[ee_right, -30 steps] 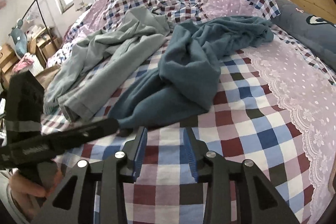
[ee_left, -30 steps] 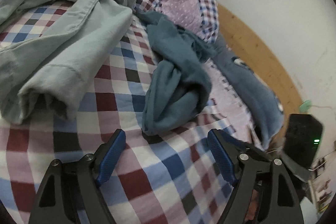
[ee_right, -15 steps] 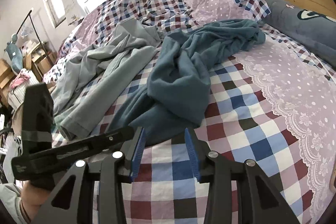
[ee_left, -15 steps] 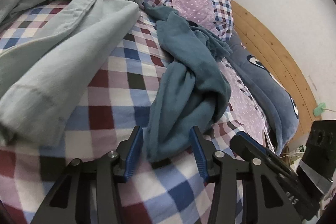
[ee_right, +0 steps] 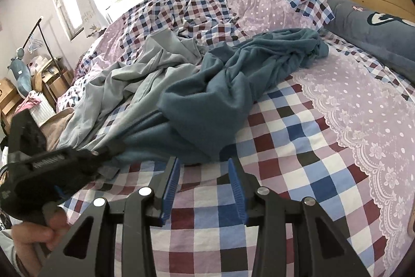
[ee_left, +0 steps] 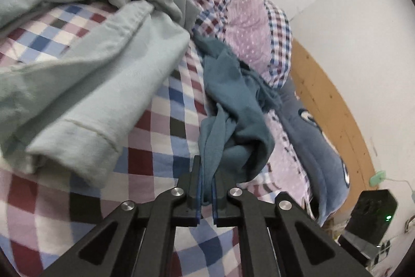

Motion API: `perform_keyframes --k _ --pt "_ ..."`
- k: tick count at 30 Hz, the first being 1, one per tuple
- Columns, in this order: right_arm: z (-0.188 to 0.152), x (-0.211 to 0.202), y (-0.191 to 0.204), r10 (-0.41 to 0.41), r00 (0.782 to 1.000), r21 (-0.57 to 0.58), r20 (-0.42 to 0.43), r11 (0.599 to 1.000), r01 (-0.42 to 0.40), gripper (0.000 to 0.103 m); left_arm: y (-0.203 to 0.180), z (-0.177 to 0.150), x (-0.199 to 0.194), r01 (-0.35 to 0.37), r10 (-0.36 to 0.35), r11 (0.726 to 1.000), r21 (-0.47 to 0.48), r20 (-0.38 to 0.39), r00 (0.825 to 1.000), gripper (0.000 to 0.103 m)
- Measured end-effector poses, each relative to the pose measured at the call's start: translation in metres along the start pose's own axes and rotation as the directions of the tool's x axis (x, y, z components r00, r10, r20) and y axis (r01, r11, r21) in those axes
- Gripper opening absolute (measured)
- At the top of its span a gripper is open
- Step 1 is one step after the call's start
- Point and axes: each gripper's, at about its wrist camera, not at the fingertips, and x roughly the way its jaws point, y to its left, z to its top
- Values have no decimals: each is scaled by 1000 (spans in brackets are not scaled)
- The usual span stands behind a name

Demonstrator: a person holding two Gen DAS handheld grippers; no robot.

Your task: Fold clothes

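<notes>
A crumpled teal garment [ee_left: 233, 105] [ee_right: 233, 85] lies across the checked bedspread [ee_left: 160, 131]. My left gripper [ee_left: 206, 170] is shut on the teal garment's near edge, with cloth pinched between its blue pads. In the right wrist view the left gripper [ee_right: 109, 147] shows at the left, clamped on that edge, a hand [ee_right: 33, 232] holding it. My right gripper [ee_right: 203, 170] stands open just in front of the teal garment, nothing between its fingers. A pale grey-green garment [ee_left: 85, 85] [ee_right: 124, 85] lies rumpled beside the teal one.
A blue pillow [ee_left: 313, 142] [ee_right: 376, 35] rests against the wooden headboard [ee_left: 334, 105]. A lilac dotted, lace-edged sheet [ee_right: 363, 105] covers the bed's right side. A bunched checked duvet [ee_right: 186, 7] lies at the back. Shelves and clutter [ee_right: 33, 85] stand beyond the bed under a window.
My left gripper moved forward and went from open to shut on the teal garment's edge. The right gripper edged closer to the garment, still open.
</notes>
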Motion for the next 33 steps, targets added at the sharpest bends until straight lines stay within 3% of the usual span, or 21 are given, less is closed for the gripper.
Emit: perform_keyframes --k 6,11,16,23,25,30,33 --pt "2 -6 3 31 999 3 21 1000 -31 42 0 19 -45 22 -16 998 -52 121 993 3" --pt "2 -9 9 52 998 -5 28 999 -51 41 10 39 -93 42 -16 994 -102 244 970 2" --pt "2 -9 13 70 997 -7 29 998 -70 41 20 53 -145 41 0 994 -104 366 931 2" --pt "1 -8 14 76 997 -17 22 997 -76 41 66 67 -207 -23 125 980 -199 515 848 2" --pt "1 -7 14 74 997 -19 19 997 -74 41 83 68 -214 -44 167 970 -238 525 834 2" --pt "-2 0 13 70 998 -3 -10 998 -70 41 129 61 -193 -150 303 921 -361 419 856 3" --pt "-3 7 17 70 997 -11 -28 997 -70 41 139 58 -185 -176 340 894 -413 367 866 3"
